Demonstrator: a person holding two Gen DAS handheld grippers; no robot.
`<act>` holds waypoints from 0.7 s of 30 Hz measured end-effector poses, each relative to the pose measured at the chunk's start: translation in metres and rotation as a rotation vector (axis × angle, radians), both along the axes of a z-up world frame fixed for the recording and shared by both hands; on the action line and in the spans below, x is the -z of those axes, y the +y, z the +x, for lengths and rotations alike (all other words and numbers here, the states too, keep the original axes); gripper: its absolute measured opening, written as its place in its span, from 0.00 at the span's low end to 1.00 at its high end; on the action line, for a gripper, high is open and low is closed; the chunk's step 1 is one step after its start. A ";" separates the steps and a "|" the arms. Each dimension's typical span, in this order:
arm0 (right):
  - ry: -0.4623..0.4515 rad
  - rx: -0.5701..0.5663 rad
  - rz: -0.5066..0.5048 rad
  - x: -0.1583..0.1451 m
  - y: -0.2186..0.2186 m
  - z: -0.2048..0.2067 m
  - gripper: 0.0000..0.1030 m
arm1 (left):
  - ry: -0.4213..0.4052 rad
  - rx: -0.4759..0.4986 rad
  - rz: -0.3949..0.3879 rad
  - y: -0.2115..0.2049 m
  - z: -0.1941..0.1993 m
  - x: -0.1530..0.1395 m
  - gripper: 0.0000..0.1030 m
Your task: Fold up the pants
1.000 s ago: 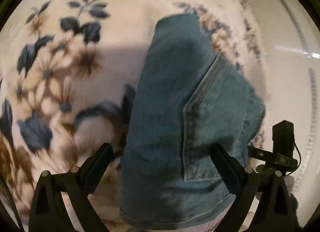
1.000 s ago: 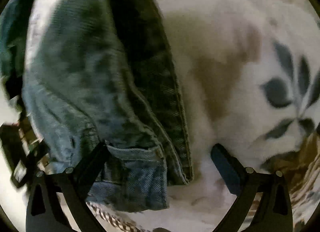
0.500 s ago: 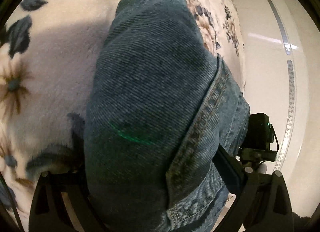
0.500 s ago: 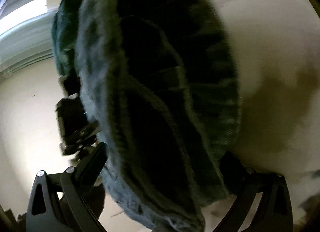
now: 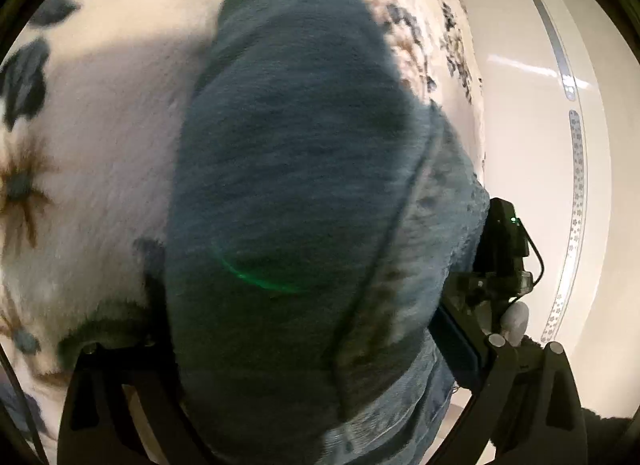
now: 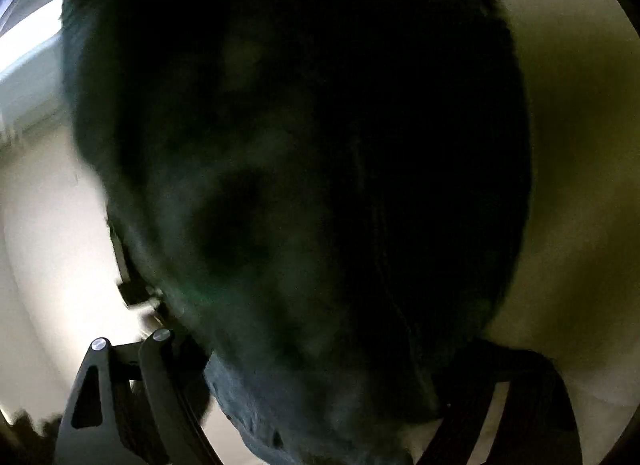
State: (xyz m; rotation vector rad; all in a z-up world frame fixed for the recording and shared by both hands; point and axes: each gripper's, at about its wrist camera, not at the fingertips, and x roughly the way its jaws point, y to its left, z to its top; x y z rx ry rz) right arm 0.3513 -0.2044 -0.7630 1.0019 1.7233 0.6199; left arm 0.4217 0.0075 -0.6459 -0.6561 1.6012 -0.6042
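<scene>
The blue denim pants (image 5: 304, 193) fill the middle of the left wrist view, bunched and lifted off the floral blanket (image 5: 100, 137). My left gripper (image 5: 304, 365) has its jaws wide apart with the denim lying between them. In the right wrist view the pants (image 6: 304, 185) are a dark blurred mass right against the lens. My right gripper (image 6: 320, 377) also has its jaws wide apart around the cloth, and it shows at the right of the left wrist view (image 5: 500, 265). Whether either gripper pinches the cloth is hidden.
The cream blanket with blue and brown flowers ends at an edge on the right (image 5: 476, 113). Beyond it is a pale glossy floor with a patterned strip (image 5: 576, 185). A bright pale wall or floor (image 6: 48, 225) shows left of the pants.
Both grippers have pushed in around the pants, and the denim has risen and come much closer to both lenses. The right wrist view has gone dark behind the cloth.
</scene>
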 end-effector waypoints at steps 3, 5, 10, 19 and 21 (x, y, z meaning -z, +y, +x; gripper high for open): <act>-0.032 0.029 0.008 -0.008 0.005 -0.004 0.88 | -0.035 0.008 0.032 -0.001 -0.002 -0.010 0.85; -0.050 0.049 -0.001 -0.011 0.009 -0.002 0.85 | -0.050 0.003 0.038 0.004 -0.003 -0.016 0.71; -0.120 0.063 -0.010 -0.025 0.029 -0.004 0.58 | -0.084 0.005 0.069 0.011 -0.006 -0.034 0.55; -0.204 0.091 0.006 -0.062 0.045 -0.013 0.38 | -0.159 0.003 0.075 0.026 -0.011 -0.070 0.47; -0.220 0.088 0.022 -0.070 0.046 -0.018 0.37 | -0.168 -0.018 0.052 0.034 -0.013 -0.079 0.47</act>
